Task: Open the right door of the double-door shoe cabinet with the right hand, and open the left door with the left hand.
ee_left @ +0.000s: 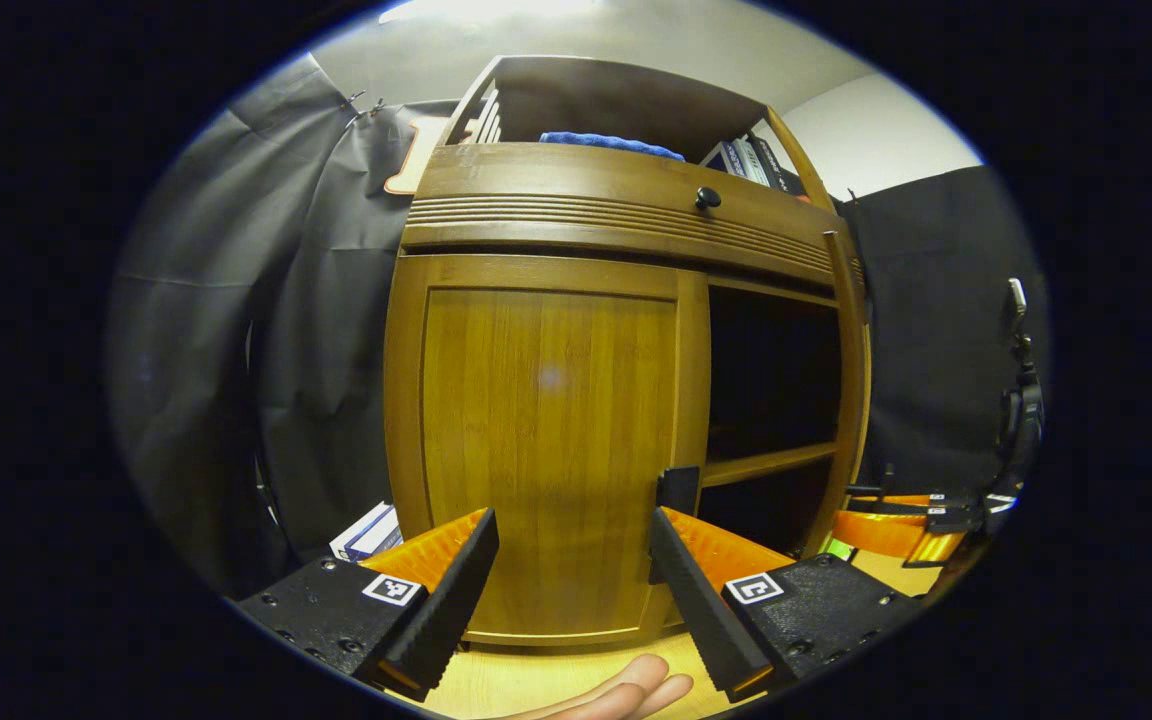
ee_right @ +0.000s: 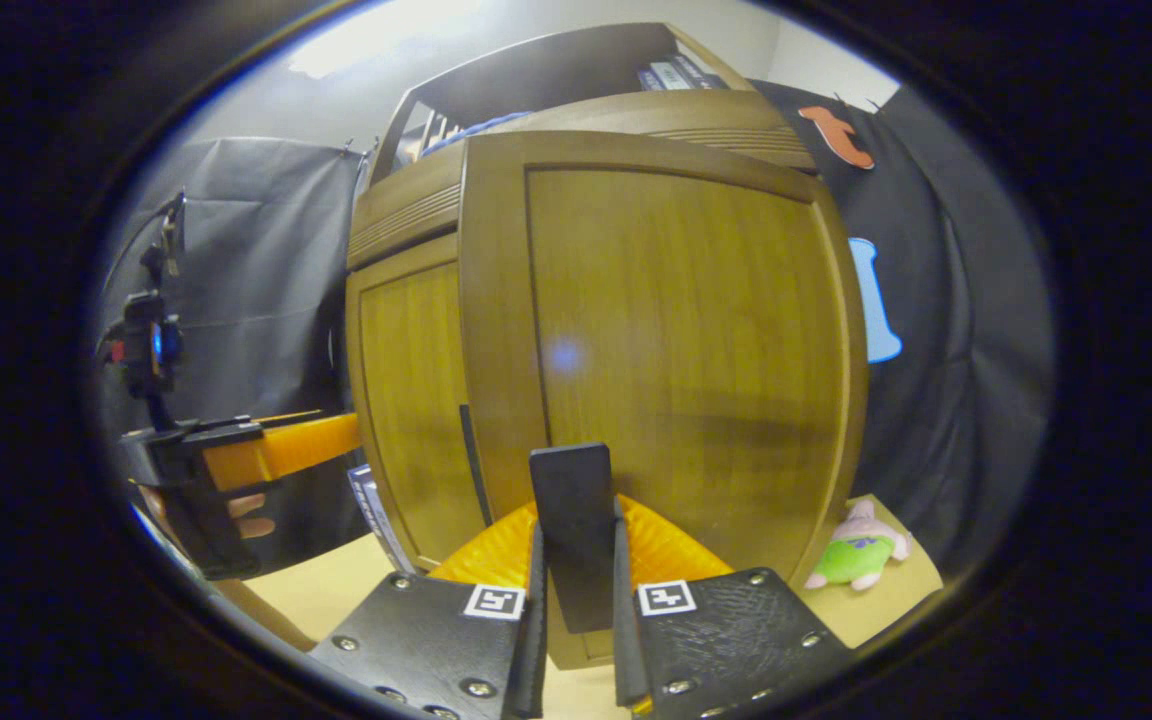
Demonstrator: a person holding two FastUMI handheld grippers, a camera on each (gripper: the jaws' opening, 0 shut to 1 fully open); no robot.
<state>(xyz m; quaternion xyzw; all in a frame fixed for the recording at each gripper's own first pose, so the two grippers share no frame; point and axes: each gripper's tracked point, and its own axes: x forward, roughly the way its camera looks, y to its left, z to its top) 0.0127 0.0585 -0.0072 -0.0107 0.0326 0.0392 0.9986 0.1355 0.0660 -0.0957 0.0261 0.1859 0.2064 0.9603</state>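
Right hand-held gripper [ee_right: 576, 600] clenched on right door's handle [ee_right: 571, 530]; right door [ee_right: 676, 350] swung ajar. Left hand-held gripper [ee_left: 571, 590] released, facing closed left door [ee_left: 546, 440] of cabinet on table [ee_left: 496, 685]. Advice: swing along hinge arc, grip steady.

The shoe cabinet [ee_left: 616, 200] stands upright, warm brown wood with a grooved band across the top and a small dark knob. Its left door [ee_left: 546, 440] sits shut, a flat panel inside a frame, with a dark handle [ee_left: 678, 488] at its inner edge. The right door [ee_right: 676, 340] is swung out, its own dark handle [ee_right: 576, 520] standing upright, and the open side shows dark shelves [ee_left: 771, 462].
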